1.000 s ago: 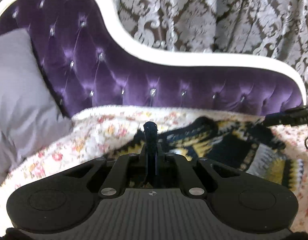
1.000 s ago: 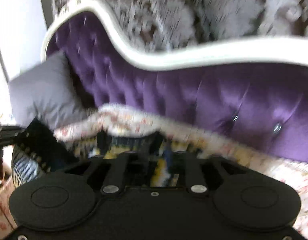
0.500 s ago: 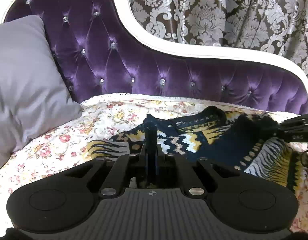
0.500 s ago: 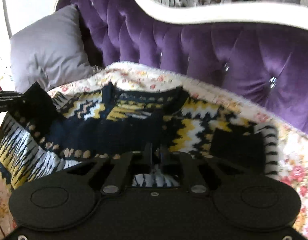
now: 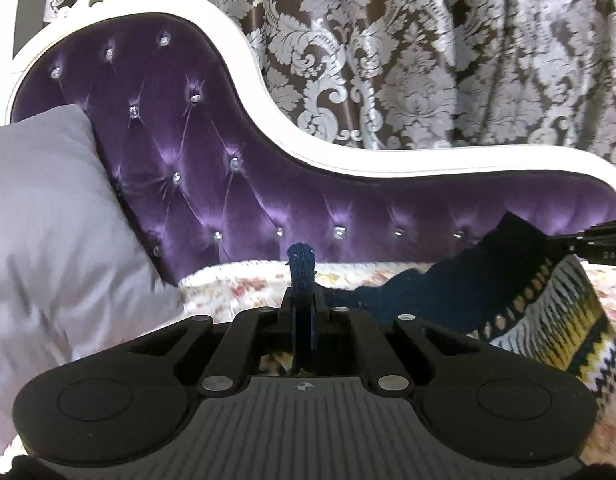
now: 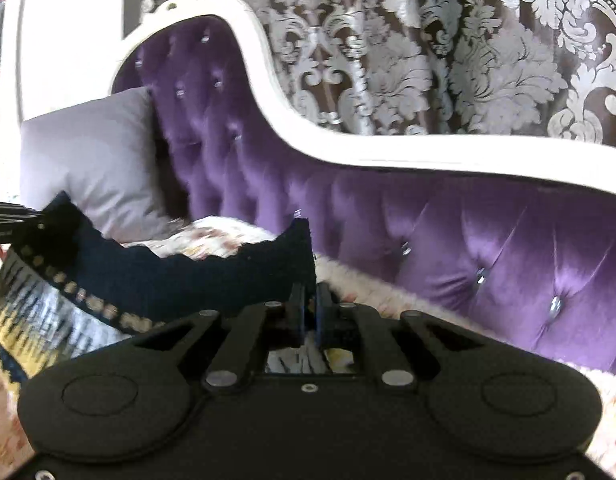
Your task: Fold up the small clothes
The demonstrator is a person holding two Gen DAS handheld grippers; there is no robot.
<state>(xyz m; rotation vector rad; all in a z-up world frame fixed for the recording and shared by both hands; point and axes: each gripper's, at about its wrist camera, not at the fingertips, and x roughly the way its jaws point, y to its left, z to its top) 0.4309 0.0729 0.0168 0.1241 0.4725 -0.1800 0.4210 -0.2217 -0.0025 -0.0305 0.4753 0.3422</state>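
Now that our right claw (image 6: 310, 300) has just clamped the sweater (image 6: 155, 280) hem, our left claw (image 5: 301, 300), at nine o'clock, also grips it; folding can start.

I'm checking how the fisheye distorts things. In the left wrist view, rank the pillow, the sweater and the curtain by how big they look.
1. curtain
2. pillow, though nearness to the camera inflates it
3. sweater, partly hidden
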